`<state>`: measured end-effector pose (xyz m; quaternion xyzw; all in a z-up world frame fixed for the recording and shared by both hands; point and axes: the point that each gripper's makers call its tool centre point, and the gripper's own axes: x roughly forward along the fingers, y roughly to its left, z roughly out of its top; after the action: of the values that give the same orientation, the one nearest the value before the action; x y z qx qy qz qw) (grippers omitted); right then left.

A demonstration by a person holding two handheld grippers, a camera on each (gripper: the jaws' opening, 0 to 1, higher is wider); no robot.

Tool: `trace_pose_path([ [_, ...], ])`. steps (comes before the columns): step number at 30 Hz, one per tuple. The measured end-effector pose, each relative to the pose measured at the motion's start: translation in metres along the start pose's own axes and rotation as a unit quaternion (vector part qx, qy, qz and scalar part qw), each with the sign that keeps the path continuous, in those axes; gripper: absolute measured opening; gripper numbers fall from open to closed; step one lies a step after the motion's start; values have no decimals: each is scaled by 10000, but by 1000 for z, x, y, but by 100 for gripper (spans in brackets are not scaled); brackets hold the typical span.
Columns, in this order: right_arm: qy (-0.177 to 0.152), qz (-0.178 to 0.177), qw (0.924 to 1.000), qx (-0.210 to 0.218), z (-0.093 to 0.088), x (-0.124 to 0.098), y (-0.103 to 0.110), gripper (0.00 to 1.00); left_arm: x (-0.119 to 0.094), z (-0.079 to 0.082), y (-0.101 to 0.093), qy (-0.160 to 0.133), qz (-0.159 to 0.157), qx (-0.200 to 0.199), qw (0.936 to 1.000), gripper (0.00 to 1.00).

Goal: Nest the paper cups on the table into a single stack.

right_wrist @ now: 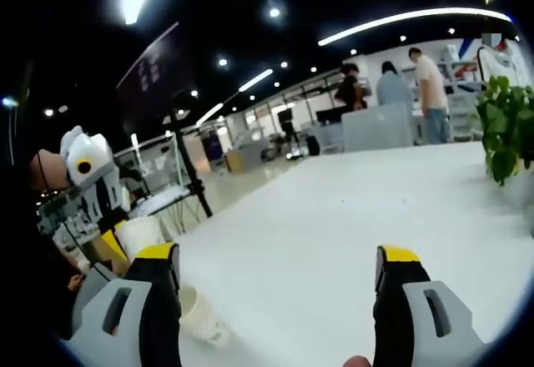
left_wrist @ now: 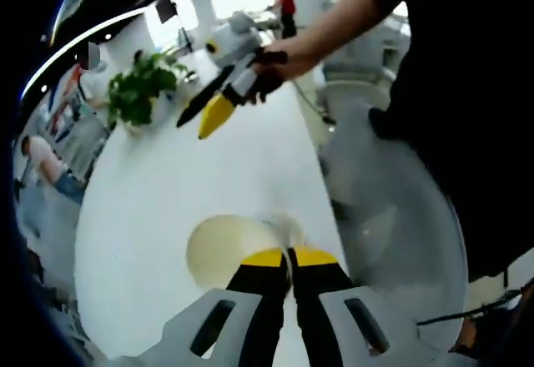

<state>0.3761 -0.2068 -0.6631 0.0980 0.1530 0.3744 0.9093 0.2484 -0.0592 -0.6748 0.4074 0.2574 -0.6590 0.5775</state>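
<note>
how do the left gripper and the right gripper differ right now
The left gripper has its jaws closed together on the rim of a paper cup; the right gripper has its jaws spread wide with nothing between them. The left sits low over the white table; the right is raised above it in a hand. Both have yellow-tipped black jaws.

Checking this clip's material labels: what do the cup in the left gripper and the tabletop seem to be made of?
The cup looks like matte cream paper, with a thin rolled rim and no shine; the left gripper is shut on it. The table looks like smooth white laminate or painted board with a soft sheen; which one I cannot tell.
</note>
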Motion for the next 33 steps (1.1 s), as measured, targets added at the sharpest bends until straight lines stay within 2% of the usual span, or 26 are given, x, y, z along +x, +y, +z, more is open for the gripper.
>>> trace_pose_path([
  [6,-35,-18,10000,54,-2,-1,-1,96,13,-2,-2,252,-147,300,9991,0],
  [11,-70,-54,9999,147,-5,-3,-4,95,21,-13,-1,673,-226,678,9952,0],
  [13,-76,-65,9999,137,-4,-4,-4,95,24,-11,-1,604,-234,803,9947,0],
  [21,-46,-91,9997,218,-9,-9,-7,95,34,-11,-9,684,-468,857,9929,0],
  [33,-43,-124,9995,295,-16,-13,-6,94,54,-25,-9,900,-582,913,9900,0],
])
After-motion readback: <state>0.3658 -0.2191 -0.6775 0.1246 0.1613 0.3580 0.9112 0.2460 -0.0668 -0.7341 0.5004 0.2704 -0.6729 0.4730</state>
